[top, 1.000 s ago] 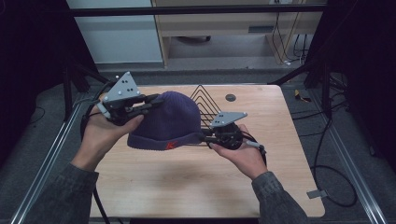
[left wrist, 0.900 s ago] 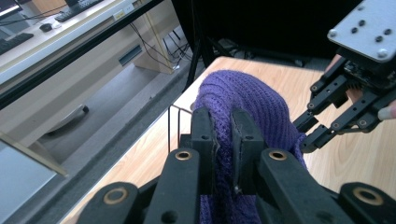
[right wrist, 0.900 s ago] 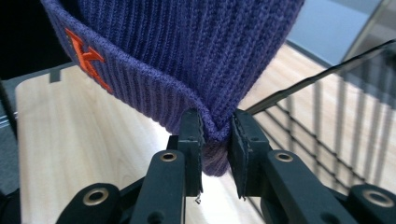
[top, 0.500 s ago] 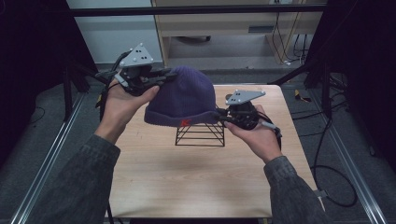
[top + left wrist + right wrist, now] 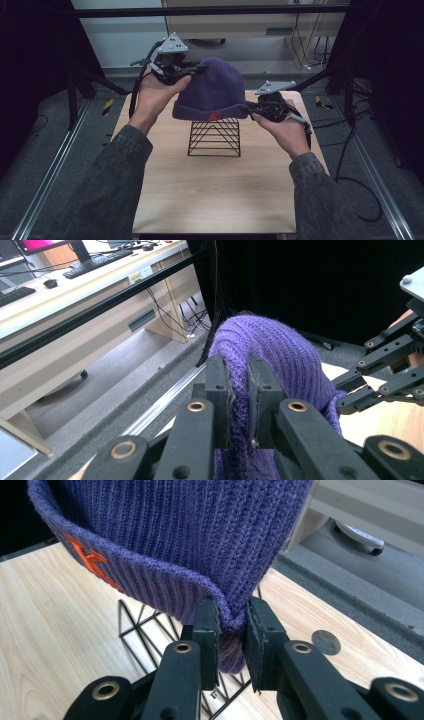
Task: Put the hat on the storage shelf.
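Both hand-held grippers, left [image 5: 192, 70] and right [image 5: 248, 106], clamp the purple beanie [image 5: 215, 90], which has risen from the tabletop [image 5: 215, 190] and moved farther back. It now hangs above the black wire rack [image 5: 215, 137], ready for lowering onto it.

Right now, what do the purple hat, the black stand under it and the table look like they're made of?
Hat: knitted yarn, likely wool or acrylic; ribbed stitches and fuzzy fibres show, with an orange stitched mark on the folded cuff.
Stand: thin metal wire, it seems, with a matt black coat; open triangular rods.
Table: light wood or wood-look laminate; pale grain lines, smooth and dull.
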